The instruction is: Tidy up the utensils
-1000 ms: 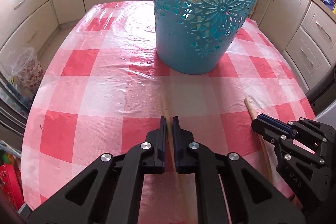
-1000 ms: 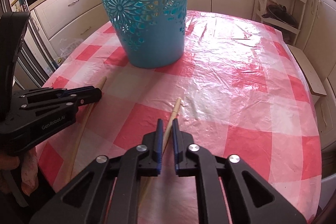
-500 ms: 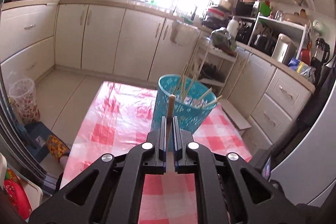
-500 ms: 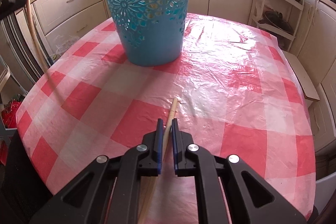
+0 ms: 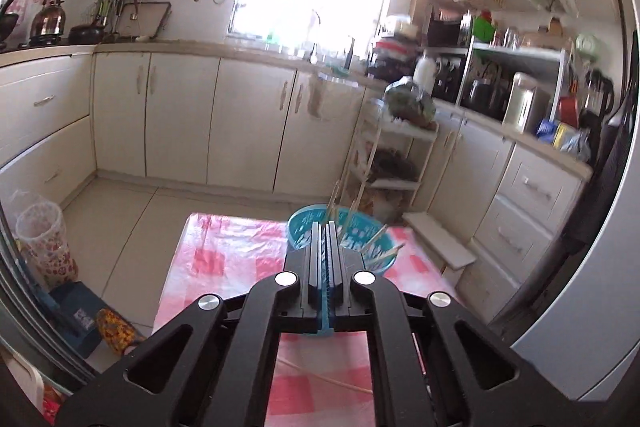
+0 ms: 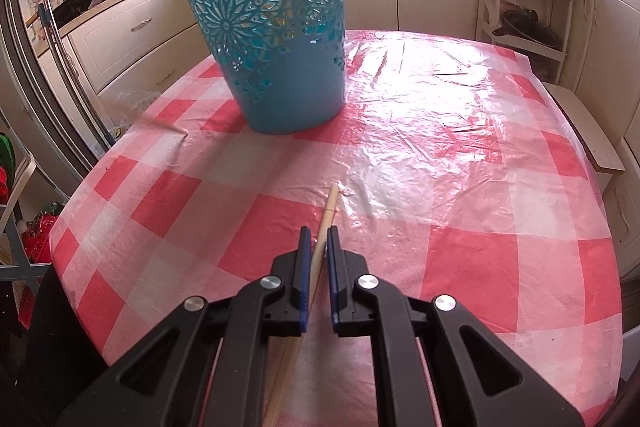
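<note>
A teal cut-out basket (image 6: 272,27) stands on the red-and-white checked tablecloth (image 6: 460,155). From high above in the left wrist view, the basket (image 5: 360,233) holds several wooden sticks. My left gripper (image 5: 327,227) is raised high over the table with its jaws together; no stick shows between them. My right gripper (image 6: 318,235) is low over the table, its jaws closed around a wooden stick (image 6: 326,219) that lies along the cloth. A blurred stick (image 6: 168,131) shows left of the basket.
Cream kitchen cabinets (image 5: 180,123) ring the table. A white shelf rack (image 6: 524,7) stands behind the table on the right. A bench (image 6: 588,135) runs along the right edge. A patterned bin (image 5: 44,243) and a blue box sit on the floor at the left.
My left gripper has risen well above the table and the stick's tip no longer shows between its jaws. A blurred stick now appears left of the basket. My right gripper has stayed on its stick.
</note>
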Demonstrator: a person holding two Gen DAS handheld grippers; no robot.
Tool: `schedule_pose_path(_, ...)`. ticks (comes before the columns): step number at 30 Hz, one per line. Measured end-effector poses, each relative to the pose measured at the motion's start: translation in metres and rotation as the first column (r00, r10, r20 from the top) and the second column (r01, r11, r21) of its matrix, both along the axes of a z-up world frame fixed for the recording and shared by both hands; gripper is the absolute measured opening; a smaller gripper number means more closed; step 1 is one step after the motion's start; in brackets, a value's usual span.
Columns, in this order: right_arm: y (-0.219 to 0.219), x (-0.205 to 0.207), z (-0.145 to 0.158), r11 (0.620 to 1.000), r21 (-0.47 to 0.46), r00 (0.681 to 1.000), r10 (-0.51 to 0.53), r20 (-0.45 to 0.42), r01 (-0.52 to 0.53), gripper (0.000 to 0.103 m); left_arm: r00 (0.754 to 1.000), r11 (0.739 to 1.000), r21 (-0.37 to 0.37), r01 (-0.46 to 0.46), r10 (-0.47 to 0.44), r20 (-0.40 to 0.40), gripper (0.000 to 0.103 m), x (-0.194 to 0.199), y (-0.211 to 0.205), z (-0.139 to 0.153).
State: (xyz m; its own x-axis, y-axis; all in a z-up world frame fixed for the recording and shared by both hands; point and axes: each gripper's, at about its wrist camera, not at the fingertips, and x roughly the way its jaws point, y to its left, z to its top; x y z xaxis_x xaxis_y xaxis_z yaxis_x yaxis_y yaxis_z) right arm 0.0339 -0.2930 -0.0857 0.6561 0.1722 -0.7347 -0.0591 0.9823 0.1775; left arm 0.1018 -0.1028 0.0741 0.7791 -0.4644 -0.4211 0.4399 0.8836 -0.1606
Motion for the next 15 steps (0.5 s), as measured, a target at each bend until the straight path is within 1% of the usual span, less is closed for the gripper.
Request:
schedule_pose_path(1,0.0,0.0,0.0,1.0,0.003,1.0,0.001,-0.001,-0.001,0.009,0.999,0.998,0.058,0.036,-0.034,-0.027,0.008,0.003,-0.005,-0.015)
schedule_pose_path(2,-0.001,0.0,0.0,1.0,0.006,1.0,0.001,-0.002,-0.001,0.009,0.993,0.986,0.131,0.1,-0.091,-0.076,0.014,0.009,-0.014,-0.035)
schedule_pose_path(3,-0.002,0.0,-0.001,1.0,0.011,1.0,0.002,-0.006,-0.002,0.009,0.986,0.965,0.218,0.146,-0.125,-0.109,0.026,0.011,-0.024,-0.055)
schedule_pose_path(4,-0.002,0.0,0.0,1.0,0.013,1.0,0.005,-0.009,-0.005,0.009,0.98,0.932,0.308,0.19,-0.162,-0.114,0.036,0.007,-0.035,-0.075)
schedule_pose_path(5,-0.002,0.0,0.0,1.0,0.013,1.0,0.011,-0.014,-0.01,0.009,0.969,0.887,0.391,0.245,-0.217,-0.115,0.04,0.001,-0.046,-0.095)
schedule_pose_path(6,-0.003,0.0,0.001,1.0,0.012,1.0,0.015,-0.022,-0.014,0.009,0.955,0.826,0.479,0.296,-0.272,-0.121,0.045,-0.006,-0.058,-0.113)
schedule_pose_path(7,-0.004,0.0,0.001,1.0,0.013,1.0,0.016,-0.026,-0.016,0.009,0.941,0.766,0.552,0.33,-0.316,-0.124,0.047,-0.013,-0.069,-0.128)
schedule_pose_path(8,-0.005,-0.001,0.001,1.0,0.01,0.999,0.021,-0.027,-0.021,0.009,0.919,0.703,0.605,0.373,-0.371,-0.135,0.049,-0.021,-0.08,-0.139)
schedule_pose_path(10,-0.004,-0.002,0.001,0.999,-0.009,0.999,0.033,-0.029,-0.033,0.009,0.865,0.592,0.671,0.447,-0.476,-0.157,0.056,-0.034,-0.099,-0.155)
schedule_pose_path(11,-0.004,-0.003,0.002,0.999,-0.013,0.999,0.035,-0.032,-0.035,0.009,0.839,0.532,0.708,0.465,-0.521,-0.159,0.057,-0.04,-0.108,-0.163)
schedule_pose_path(12,-0.006,-0.003,0.002,0.999,-0.008,0.999,0.036,-0.035,-0.036,0.009,0.808,0.464,0.745,0.48,-0.565,-0.169,0.059,-0.044,-0.115,-0.171)
schedule_pose_path(13,-0.008,-0.003,0.002,0.999,0.003,0.999,0.037,-0.036,-0.036,0.008,0.783,0.407,0.771,0.489,-0.595,-0.183,0.059,-0.047,-0.122,-0.177)
schedule_pose_path(14,-0.01,-0.003,0.001,0.999,0.018,0.999,0.036,-0.037,-0.035,0.009,0.762,0.36,0.786,0.502,-0.614,-0.205,0.059,-0.046,-0.128,-0.183)
schedule_pose_path(15,-0.014,-0.004,0.0,0.999,0.04,0.999,0.035,-0.037,-0.034,0.009,0.744,0.35,0.781,0.518,-0.634,-0.209,0.06,-0.043,-0.131,-0.184)
